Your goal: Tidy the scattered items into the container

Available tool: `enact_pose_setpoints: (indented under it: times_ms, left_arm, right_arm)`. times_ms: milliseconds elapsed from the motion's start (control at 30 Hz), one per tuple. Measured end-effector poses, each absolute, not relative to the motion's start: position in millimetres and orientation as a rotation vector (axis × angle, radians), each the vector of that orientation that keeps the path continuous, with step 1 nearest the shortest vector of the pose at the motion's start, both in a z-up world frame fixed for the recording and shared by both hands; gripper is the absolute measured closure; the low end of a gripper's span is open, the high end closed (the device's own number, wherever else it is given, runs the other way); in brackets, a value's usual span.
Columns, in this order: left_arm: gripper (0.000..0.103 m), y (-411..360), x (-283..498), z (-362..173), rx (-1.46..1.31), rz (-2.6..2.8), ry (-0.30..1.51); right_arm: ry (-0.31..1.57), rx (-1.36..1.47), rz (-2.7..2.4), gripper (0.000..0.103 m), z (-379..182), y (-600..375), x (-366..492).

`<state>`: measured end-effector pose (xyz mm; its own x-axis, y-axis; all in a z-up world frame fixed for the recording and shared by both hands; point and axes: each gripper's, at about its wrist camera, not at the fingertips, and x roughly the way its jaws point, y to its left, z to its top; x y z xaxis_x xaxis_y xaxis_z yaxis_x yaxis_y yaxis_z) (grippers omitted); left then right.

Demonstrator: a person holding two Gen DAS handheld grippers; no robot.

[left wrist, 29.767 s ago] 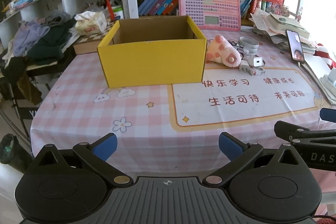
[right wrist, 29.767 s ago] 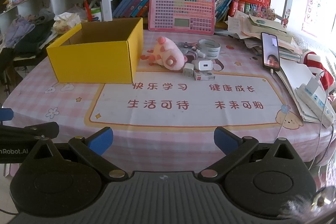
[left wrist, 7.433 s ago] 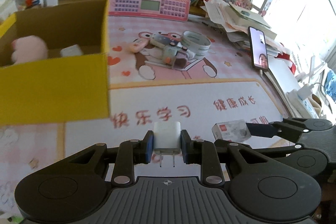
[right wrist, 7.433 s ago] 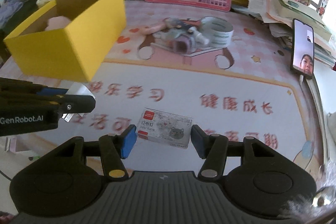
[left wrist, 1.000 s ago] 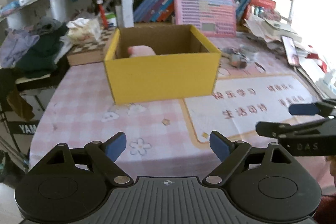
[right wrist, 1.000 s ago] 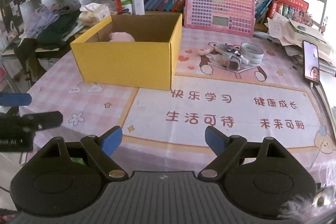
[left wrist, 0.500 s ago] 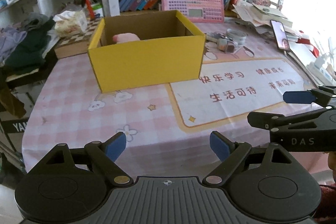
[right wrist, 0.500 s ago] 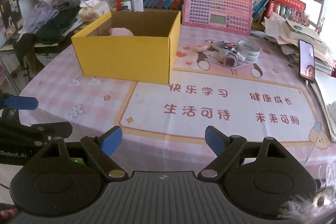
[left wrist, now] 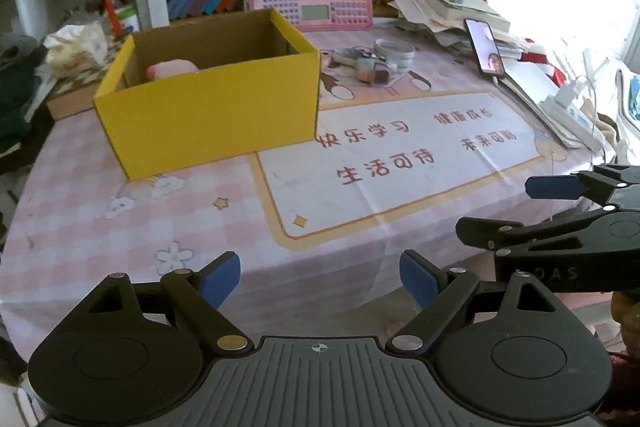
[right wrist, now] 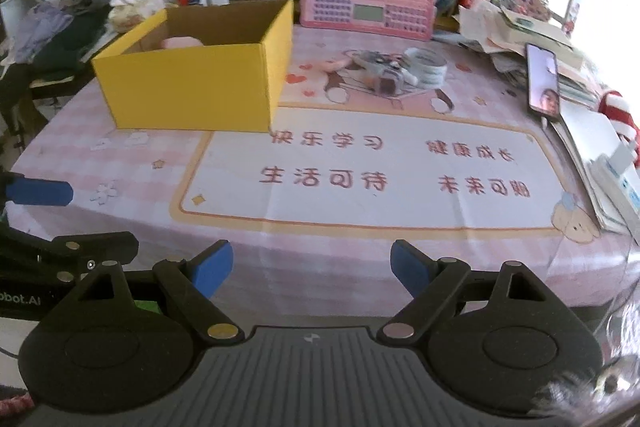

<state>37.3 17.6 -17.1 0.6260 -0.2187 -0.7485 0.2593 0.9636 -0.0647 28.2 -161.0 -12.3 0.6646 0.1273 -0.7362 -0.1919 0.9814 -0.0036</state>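
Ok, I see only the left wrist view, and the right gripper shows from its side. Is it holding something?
Observer: No. In the right wrist view the right gripper is open and empty.
Operator: And the blurred clutter beside the white tape roll, what is it?
Observer: The right wrist view is sharper there. A small clear case with a purplish inside lies just left of the white tape roll, on the table to the right of the yellow cardboard box, not in it.
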Motion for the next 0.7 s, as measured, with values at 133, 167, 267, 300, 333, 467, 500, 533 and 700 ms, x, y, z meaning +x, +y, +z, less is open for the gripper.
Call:
enact_pose_setpoints:
  times_ms: [133, 167, 267, 300, 333, 467, 500, 533, 700]
  left_arm:
    - [0.014, 8, 41, -21, 0.059, -0.302, 0.873]
    - [0.014, 6, 42, -21, 0.062, -0.310, 0.876]
    - [0.014, -6, 46, -22, 0.088, -0.346, 0.881]
    - [0.014, -10, 47, -21, 0.099, -0.358, 0.875]
    - [0.014, -14, 48, -21, 0.107, -0.366, 0.872]
    - [0.014, -27, 58, -21, 0.109, -0.407, 0.876]
    - [0.014, -29, 60, -22, 0.103, -0.417, 0.878]
    - [0.014, -33, 63, -23, 0.100, -0.429, 0.887]
    - [0.014, -51, 67, -24, 0.150, -0.482, 0.892]
  right_arm:
    - [0.846, -0.060, 0.152, 0.017, -16, -171, 28]
    - [0.846, -0.054, 0.143, 0.017, -16, -174, 28]
    - [0.843, -0.032, 0.106, 0.017, -16, -184, 29]
    - [0.839, -0.028, 0.094, 0.017, -15, -187, 29]
    - [0.837, -0.029, 0.085, 0.017, -14, -189, 30]
    - [0.846, -0.032, 0.063, 0.017, -15, -199, 31]
    - [0.850, -0.029, 0.055, 0.017, -14, -203, 32]
    - [0.853, -0.027, 0.045, 0.017, -14, -206, 33]
    - [0.850, -0.035, 0.039, 0.019, -14, -212, 39]
